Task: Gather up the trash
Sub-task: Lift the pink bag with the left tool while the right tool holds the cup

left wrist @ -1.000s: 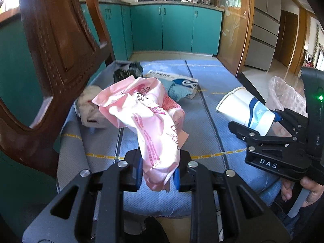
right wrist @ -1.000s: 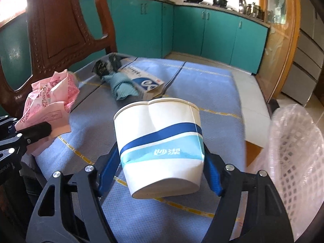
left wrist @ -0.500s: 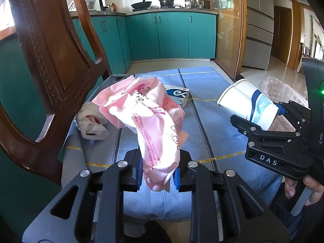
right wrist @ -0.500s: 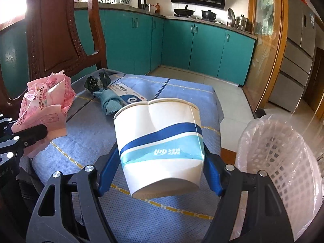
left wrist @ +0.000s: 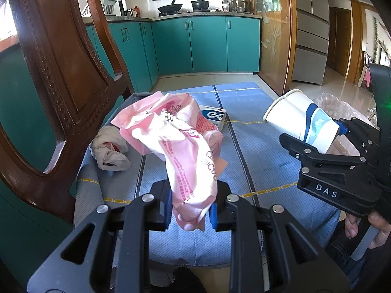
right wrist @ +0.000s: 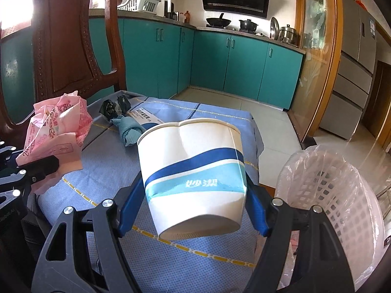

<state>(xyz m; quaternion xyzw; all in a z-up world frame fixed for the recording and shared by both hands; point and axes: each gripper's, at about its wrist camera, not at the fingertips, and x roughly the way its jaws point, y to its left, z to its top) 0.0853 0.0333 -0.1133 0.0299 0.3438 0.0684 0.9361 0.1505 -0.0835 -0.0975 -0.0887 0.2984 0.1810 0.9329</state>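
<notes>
Both grippers are loaded rn. Left gripper is squeezed narrow on a crumpled pink bag, blue pads pinching its near end w/ the rest of it flopping up and away over the table. Right gripper is spread wide around a white paper cup w/ blue stripes, pads pressed on both sides of it near the base, rim dented in and tipped away from the cam. Cup is lifted off the blue cloth, not touching it.

To the right of the table, just beside the cup, there's a white mesh bin lined w/ a clear plastic bag, mouth open.

Still lying on the table: a white crumpled wrapper w/ a bit of red in it at the left edge near the chair, a blue-and-white box at the far side, a teal rag bunched against the box, and some black crumpled thing at the far left corner, can't tell what it is.

In the left cam you can see fingers wrapped on the right gripper's handle, bottom right.
</notes>
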